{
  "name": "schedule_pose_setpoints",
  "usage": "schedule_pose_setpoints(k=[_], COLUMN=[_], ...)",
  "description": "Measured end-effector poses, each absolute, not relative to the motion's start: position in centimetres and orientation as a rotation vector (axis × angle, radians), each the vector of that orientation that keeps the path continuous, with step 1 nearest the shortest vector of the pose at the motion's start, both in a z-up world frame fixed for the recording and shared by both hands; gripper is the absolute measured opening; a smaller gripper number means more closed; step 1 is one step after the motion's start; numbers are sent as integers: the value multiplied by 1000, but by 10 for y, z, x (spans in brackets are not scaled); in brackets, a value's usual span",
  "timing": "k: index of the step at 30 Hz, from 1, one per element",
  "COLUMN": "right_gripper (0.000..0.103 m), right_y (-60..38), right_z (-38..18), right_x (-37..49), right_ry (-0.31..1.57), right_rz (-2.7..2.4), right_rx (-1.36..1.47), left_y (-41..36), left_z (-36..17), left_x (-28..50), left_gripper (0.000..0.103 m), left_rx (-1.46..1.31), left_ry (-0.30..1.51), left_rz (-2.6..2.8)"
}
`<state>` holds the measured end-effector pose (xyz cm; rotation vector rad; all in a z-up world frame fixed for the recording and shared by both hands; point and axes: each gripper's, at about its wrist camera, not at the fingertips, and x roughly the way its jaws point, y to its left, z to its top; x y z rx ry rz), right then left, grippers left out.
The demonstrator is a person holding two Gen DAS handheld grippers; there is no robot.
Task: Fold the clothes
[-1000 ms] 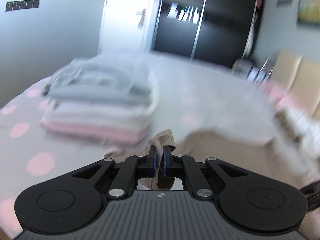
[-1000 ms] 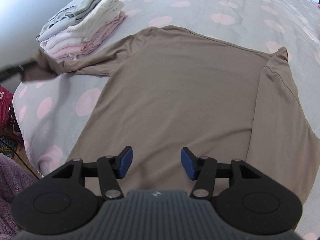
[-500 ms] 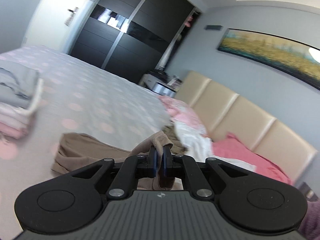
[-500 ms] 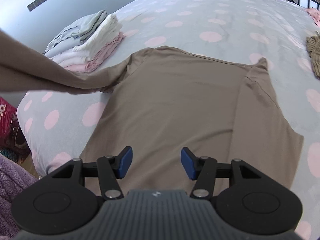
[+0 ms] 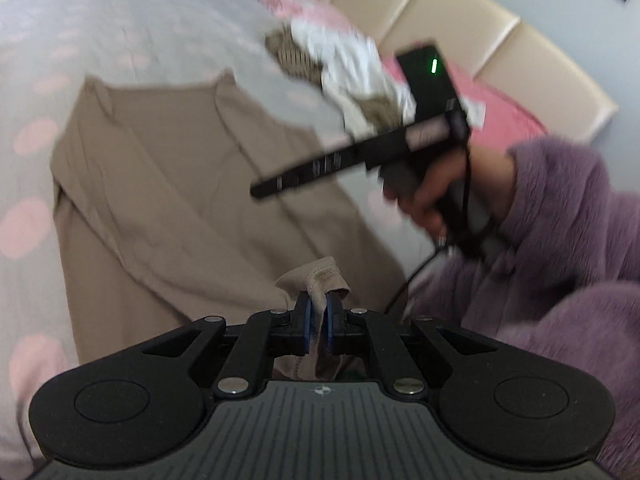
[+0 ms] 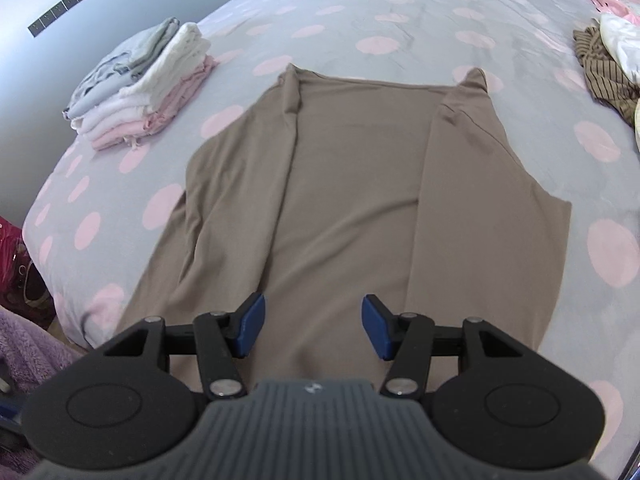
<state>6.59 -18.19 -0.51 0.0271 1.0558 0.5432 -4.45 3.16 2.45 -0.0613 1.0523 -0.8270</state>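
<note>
Cuff [image 5: 325,280] clamped in left tool [image 5: 316,322] (right tool [image 6: 313,330] held apart, empty): if dragged, the shirt's [image 6: 352,200] folded sleeves could be pulled askew.

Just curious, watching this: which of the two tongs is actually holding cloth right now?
The left tongs: blue pads pinched on a fold of the tan shirt. The right tongs gape open above it, empty.

Taupe shirt [image 6: 352,208] flat on bed, both sleeves folded inward
</note>
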Motion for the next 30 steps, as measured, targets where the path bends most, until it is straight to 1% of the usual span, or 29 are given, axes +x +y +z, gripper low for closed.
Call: schedule_pose_setpoints(k=[2, 4, 6, 7, 8, 9, 11, 13, 15, 16, 18, 22, 25, 26, 30], right_gripper=[57, 57, 57, 57, 57, 56, 55, 48, 47, 43, 39, 39, 39, 39, 40], right_y=[-181, -178, -173, -170, -167, -164, -160, -156, -153, -152, -149, -140, -130, -126, -105], right_z=[-8, -12, -14, -14, -15, -16, -18, -21, -22, -22, -21, -19, -15, -14, -11], right_x=[65, 62, 56, 54, 51, 49, 45, 45, 46, 47, 52, 66, 79, 83, 93], right_ry=[1072, 1087, 1091, 1090, 1087, 1085, 1085, 1093, 1095, 1095, 1093, 1088, 1078, 1075, 1049], right_rz=[547, 565, 593, 604, 613, 620, 633, 642, 637, 633, 627, 618, 614, 615, 661], right_rx=[19, 3, -28, -47, -69, -87, -115, -120, -125, -128, -118, -84, -77, -73, -96], left_y=[32, 34, 35, 37, 40, 44, 51, 57, 64, 68, 75, 97, 112, 118, 134], left_z=[15, 9, 6, 6, 7, 8, 9, 11, 13, 14, 15, 7, -10, -17, -34], left_x=[-47, -47, -47, -45, -41, -38, -31, -24, -17, -13, -4, 38, 68, 76, 98], left_gripper=[4, 8, 26, 31, 40, 42, 42, 43, 43, 43, 43, 40, 39, 37, 37], left_rx=[-35, -27, -25, -24, -19, -15, -5, 4, 13, 18, 36, 149, 219, 209, 131], left_ry=[1085, 1116, 1135, 1137, 1132, 1127, 1117, 1107, 1097, 1092, 1079, 1033, 1003, 996, 967], left_rz=[-829, -828, -832, -828, -812, -797, -766, -735, -704, -688, -650, -512, -435, -423, -413])
